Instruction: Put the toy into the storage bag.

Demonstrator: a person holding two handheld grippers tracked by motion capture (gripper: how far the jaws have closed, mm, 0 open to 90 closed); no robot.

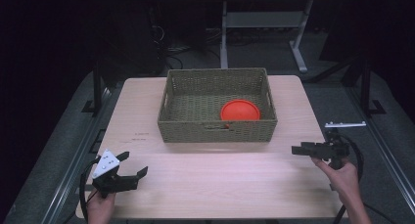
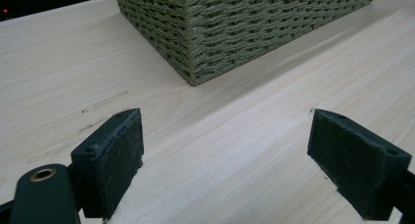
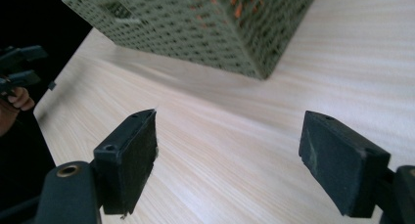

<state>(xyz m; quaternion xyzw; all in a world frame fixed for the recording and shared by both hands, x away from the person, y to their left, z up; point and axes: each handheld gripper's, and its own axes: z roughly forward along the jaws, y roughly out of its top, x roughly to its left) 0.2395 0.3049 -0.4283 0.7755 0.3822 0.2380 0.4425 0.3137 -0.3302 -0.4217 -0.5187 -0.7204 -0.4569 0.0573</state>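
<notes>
A green woven basket (image 1: 195, 104) stands at the middle back of the light wooden table (image 1: 220, 180). An orange bowl (image 1: 240, 110) lies upside down in the basket's front right part. My left gripper (image 1: 134, 163) is low over the table's front left corner, open and holding nothing, aimed at the basket's near corner (image 2: 230, 33). Its pads (image 2: 115, 158) stand wide apart over bare wood. My right gripper (image 1: 296, 149) hovers at the table's right edge, open and holding nothing, pointing left. It looks at the basket (image 3: 205, 23), where orange shows through the weave.
A white bar (image 1: 345, 123) sits just off the table's right edge, beside my right hand. A white desk frame (image 1: 264, 23) stands on the dark floor behind the table. The other hand and its gripper (image 3: 19, 65) appear far left in the right gripper view.
</notes>
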